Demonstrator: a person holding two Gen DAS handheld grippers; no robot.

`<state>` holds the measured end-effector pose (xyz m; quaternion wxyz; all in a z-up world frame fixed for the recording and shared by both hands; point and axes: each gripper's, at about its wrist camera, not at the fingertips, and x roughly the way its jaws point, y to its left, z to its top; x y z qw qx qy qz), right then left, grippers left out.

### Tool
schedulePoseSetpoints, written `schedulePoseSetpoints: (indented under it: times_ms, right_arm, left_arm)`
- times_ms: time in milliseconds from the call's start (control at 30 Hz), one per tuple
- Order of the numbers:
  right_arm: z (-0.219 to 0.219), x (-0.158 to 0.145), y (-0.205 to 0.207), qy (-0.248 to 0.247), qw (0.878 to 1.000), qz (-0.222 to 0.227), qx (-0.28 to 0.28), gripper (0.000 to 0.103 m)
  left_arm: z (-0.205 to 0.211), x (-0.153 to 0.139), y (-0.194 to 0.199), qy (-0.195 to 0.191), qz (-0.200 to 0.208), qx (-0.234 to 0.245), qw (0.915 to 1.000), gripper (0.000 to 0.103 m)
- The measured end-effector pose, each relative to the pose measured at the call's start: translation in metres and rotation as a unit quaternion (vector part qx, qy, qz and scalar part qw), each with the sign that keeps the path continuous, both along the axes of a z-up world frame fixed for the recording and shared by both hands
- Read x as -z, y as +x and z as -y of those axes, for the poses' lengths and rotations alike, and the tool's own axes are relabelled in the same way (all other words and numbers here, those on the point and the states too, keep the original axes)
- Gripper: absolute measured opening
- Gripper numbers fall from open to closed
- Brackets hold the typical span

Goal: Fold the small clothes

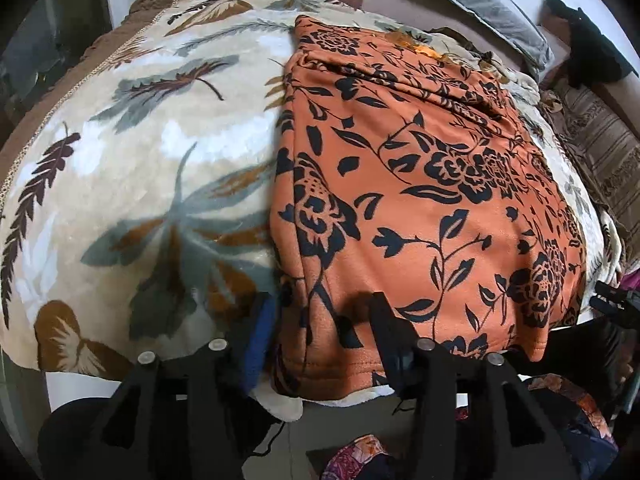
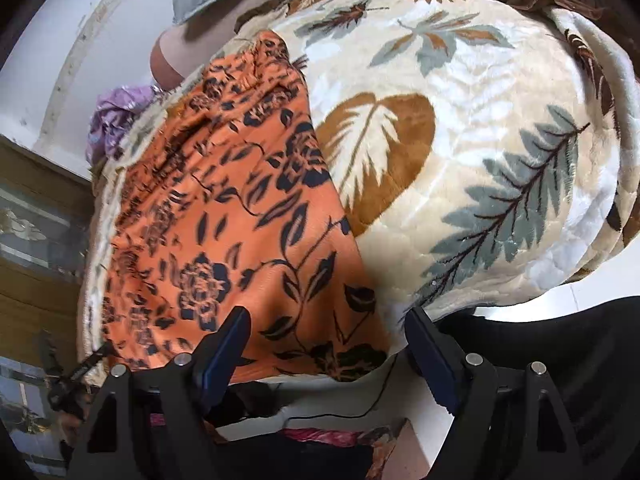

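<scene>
Orange floral garment (image 1: 420,184) lies flat on the leaf-print blanket (image 1: 140,152), hem at the near edge — prob. so both bottom corners can be taken at once; left gripper (image 1: 320,312) straddles the near-left corner, jaws half-closed w/ cloth between (pinch not confirmed); right gripper (image 2: 328,332) hangs over the near-right corner, jaws wide, holding nothing.

Each gripper, left gripper (image 1: 322,312) and right gripper (image 2: 328,332), has 2 black fingers, blue pads, and silver round screws.
</scene>
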<state>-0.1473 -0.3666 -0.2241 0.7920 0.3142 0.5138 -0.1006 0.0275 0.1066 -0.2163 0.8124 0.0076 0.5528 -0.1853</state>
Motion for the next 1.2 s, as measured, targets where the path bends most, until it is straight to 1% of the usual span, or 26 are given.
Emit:
schedulePoseSetpoints:
  times_ms: [67,100,133,167,200,233,267,300,333,367,400,433,467,567,667,700,733,800,867,933,1000,1033,1067,1100,1133,1200]
  right_arm:
    - [-0.003,0.010,0.004,-0.005,1.000,-0.007,0.000,0.082]
    - [-0.003,0.014,0.006,-0.003,1.000,-0.008,0.000,0.082]
    - [-0.003,0.020,0.008,-0.001,1.000,-0.010,0.001,0.082]
    - [-0.004,0.024,0.009,0.001,1.000,-0.012,0.002,0.082]
    - [-0.005,0.030,0.011,0.006,1.000,-0.018,0.003,0.082]
    - [-0.007,0.037,0.012,0.018,1.000,-0.025,0.002,0.079]
    - [-0.008,0.041,0.012,0.030,0.999,-0.027,-0.001,0.065]
    - [-0.011,0.043,0.012,0.041,0.999,-0.023,-0.007,0.057]
    - [-0.012,0.041,0.011,0.036,0.999,-0.020,-0.009,0.051]
    - [-0.014,0.037,0.011,0.030,0.999,-0.021,-0.017,0.038]
    - [-0.016,0.032,0.011,0.023,0.999,-0.021,-0.027,0.032]
    - [-0.019,0.023,0.011,0.011,0.999,-0.016,-0.037,0.017]
    - [-0.021,0.015,0.010,0.004,0.999,-0.008,-0.046,0.011]
    - [-0.023,-0.022,0.008,-0.009,0.996,0.046,-0.070,0.011]
    - [-0.018,-0.053,0.010,0.007,0.991,0.111,-0.073,0.011]
    - [-0.018,-0.058,0.011,0.009,0.990,0.122,-0.074,0.011]
    - [-0.019,-0.061,0.014,-0.001,0.989,0.126,-0.073,0.011]
    - [-0.022,-0.055,0.021,-0.018,0.991,0.110,-0.075,0.011]
    - [-0.025,-0.042,0.022,-0.005,0.993,0.093,-0.077,0.011]
    - [-0.026,-0.034,0.018,0.005,0.993,0.083,-0.081,0.011]
    - [-0.026,-0.025,0.015,0.018,0.994,0.075,-0.080,0.011]
    - [-0.023,-0.022,0.013,0.027,0.994,0.070,-0.077,0.014]
    - [-0.021,-0.019,0.012,0.033,0.995,0.063,-0.071,0.015]
    - [-0.018,-0.016,0.013,0.041,0.996,0.054,-0.063,0.015]
    - [-0.016,-0.014,0.012,0.046,0.996,0.054,-0.060,0.015]
    - [-0.013,-0.010,0.013,0.056,0.996,0.057,-0.051,0.029]
  left_arm:
    - [0.001,0.001,-0.002,-0.005,0.001,0.005,1.0000,0.050]
    - [0.001,0.002,-0.002,-0.006,0.001,0.006,1.0000,0.047]
    - [0.002,0.003,-0.003,-0.006,0.002,0.007,1.0000,0.040]
    - [0.004,0.003,-0.003,-0.005,0.003,0.010,0.9999,0.025]
    - [0.006,0.004,-0.004,0.001,0.006,0.014,0.9999,0.017]
    - [0.008,0.004,-0.004,0.005,0.010,0.016,0.9998,0.016]
    - [0.008,0.003,-0.005,0.005,0.012,0.018,0.9997,0.012]
    - [0.009,0.002,-0.005,0.003,0.015,0.020,0.9997,0.009]
    - [0.010,0.000,-0.006,0.001,0.020,0.021,0.9996,0.009]
    - [0.011,-0.004,-0.007,-0.001,0.025,0.023,0.9994,0.008]
    - [0.011,-0.007,-0.008,-0.004,0.030,0.025,0.9992,0.008]
    - [0.011,-0.013,-0.008,-0.011,0.036,0.030,0.9988,0.008]
    - [0.011,-0.018,-0.008,-0.016,0.042,0.034,0.9984,0.007]
    - [0.005,-0.037,-0.008,-0.033,0.060,0.037,0.9970,0.007]
    - [-0.005,-0.054,-0.004,-0.058,0.072,0.025,0.9954,0.007]
    - [-0.006,-0.056,-0.003,-0.060,0.075,0.024,0.9951,0.007]
    - [-0.005,-0.056,-0.003,-0.053,0.077,0.024,0.9954,0.007]
    - [0.000,-0.049,-0.003,-0.027,0.072,0.027,0.9966,0.007]
    - [0.002,-0.035,-0.004,-0.009,0.049,0.029,0.9983,0.007]
    - [0.003,-0.020,-0.004,0.006,0.021,0.030,0.9993,0.010]
    - [0.005,-0.010,-0.002,0.017,0.009,0.025,0.9995,0.017]
    - [0.006,-0.006,-0.002,0.017,0.006,0.024,0.9995,0.021]
    - [0.007,-0.002,-0.001,0.015,0.002,0.026,0.9995,0.031]
    - [0.008,0.001,0.000,0.015,-0.001,0.028,0.9995,0.037]
    - [0.010,0.003,0.000,0.016,-0.002,0.027,0.9995,0.037]
    - [0.011,0.007,0.000,0.006,-0.003,0.028,0.9996,0.037]
